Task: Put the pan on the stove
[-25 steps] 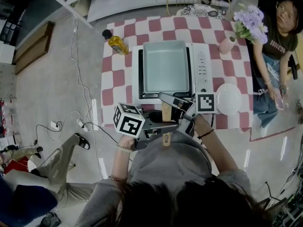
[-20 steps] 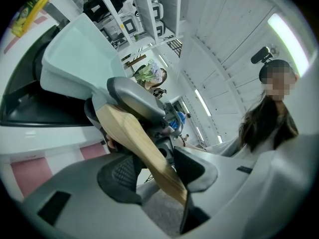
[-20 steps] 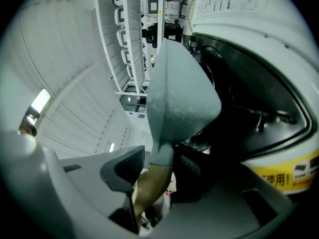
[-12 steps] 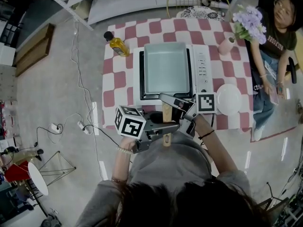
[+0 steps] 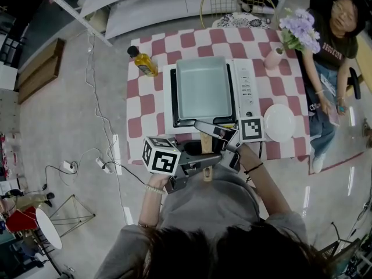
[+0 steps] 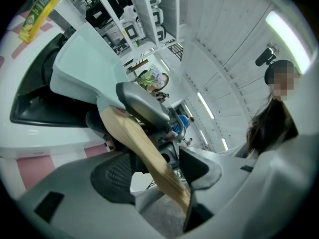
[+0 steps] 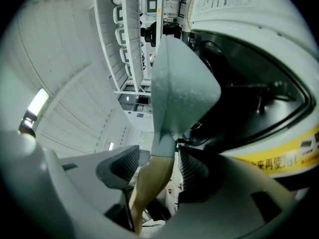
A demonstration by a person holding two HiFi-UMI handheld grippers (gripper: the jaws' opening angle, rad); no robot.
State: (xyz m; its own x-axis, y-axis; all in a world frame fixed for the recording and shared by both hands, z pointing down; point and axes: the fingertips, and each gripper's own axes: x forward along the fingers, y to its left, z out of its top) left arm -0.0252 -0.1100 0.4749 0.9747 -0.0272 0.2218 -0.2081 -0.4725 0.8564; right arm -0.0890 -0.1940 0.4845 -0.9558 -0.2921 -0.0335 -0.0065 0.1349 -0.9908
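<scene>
A red-and-white checked worktop (image 5: 139, 106) stands on a pale floor, seen from above. At its middle is a white stove (image 5: 247, 89), and I place everything else from that. The pale blue-green rectangular pan (image 5: 201, 89) sits flat on the stove, square to its edges. Its wooden handle (image 5: 205, 144) sticks out past the stove's near edge towards me. An oil bottle (image 5: 143, 61) is just off the stove's far left corner. A white plate (image 5: 279, 122) lies close by its near right corner, and a vase of purple flowers (image 5: 296, 31) is beyond its far right corner. A seated person (image 5: 328, 57) is further right of the stove, off the worktop.

Both tools meet on the handle, just nearer me than the stove. The left hand-held gripper (image 6: 155, 171) is opening, wide now, with the handle's end running between its pads. The right hand-held gripper (image 7: 155, 166) is also opening and wide. The handle's neck sits between its ribbed pads with a gap showing on each side, so neither seems to be pressing.

I judge the placing done and the release under way. To finish well, I would let both pairs of jaws clear the wood fully. Then I would draw each tool straight back from the stove along the handle's line, so no pad catches and twists the pan
</scene>
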